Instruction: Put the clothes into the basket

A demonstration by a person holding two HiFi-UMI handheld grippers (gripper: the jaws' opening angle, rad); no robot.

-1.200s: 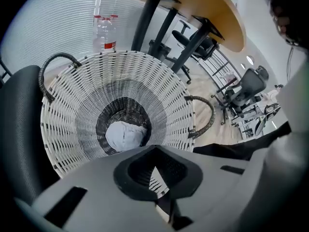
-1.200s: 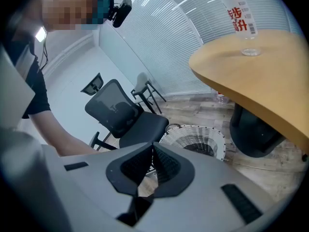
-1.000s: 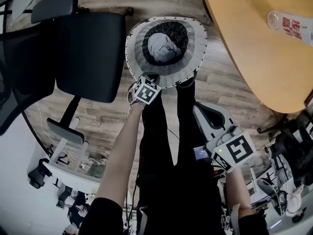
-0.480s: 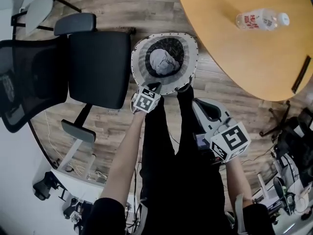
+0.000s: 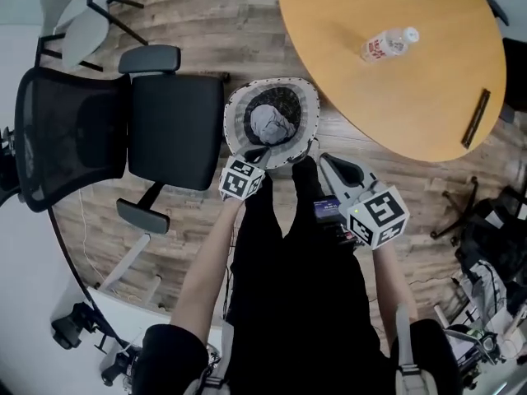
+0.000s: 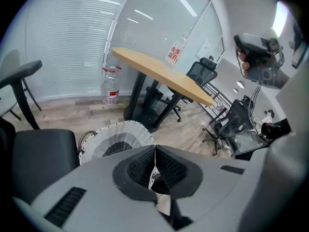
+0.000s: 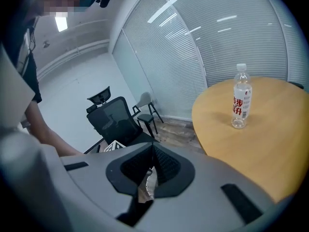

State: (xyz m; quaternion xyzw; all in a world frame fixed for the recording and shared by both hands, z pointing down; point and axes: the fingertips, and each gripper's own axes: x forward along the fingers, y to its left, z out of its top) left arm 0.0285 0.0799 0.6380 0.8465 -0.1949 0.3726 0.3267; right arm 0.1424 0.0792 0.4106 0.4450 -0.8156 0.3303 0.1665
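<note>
Nearest to us are our own two legs in black trousers (image 5: 288, 278), and our two arms reaching forward, each with one hand-held gripper. The left hand-held gripper (image 5: 256, 154) has its jaws pressed together on nothing; in the head view its tip shows over the near rim of the basket. The right hand-held gripper (image 5: 331, 163) sits just right of our feet, beside the basket. Its jaws also meet at the tips, and we see nothing held between them.

On the plank floor (image 5: 412, 179) just ahead of our feet stands one round woven basket (image 5: 236, 126), pale at the rim and dark at the bottom. One grey garment (image 5: 273, 123) lies crumpled in its middle, and we count no other clothes outside it.

To the left of the basket, near it, is one black office chair (image 5: 169, 130), its mesh back further left. Beyond that stands one white chair (image 5: 78, 27).

To the right and beyond the basket is one round wooden surface (image 5: 395, 81). It carries one clear bottle (image 5: 389, 44) with a red label, lying on its side, and one dark strip (image 5: 475, 118) near the right edge.

Farthest off, the left gripper view shows a second bottle (image 6: 111, 84) standing low by the blinds (image 6: 72, 42).
</note>
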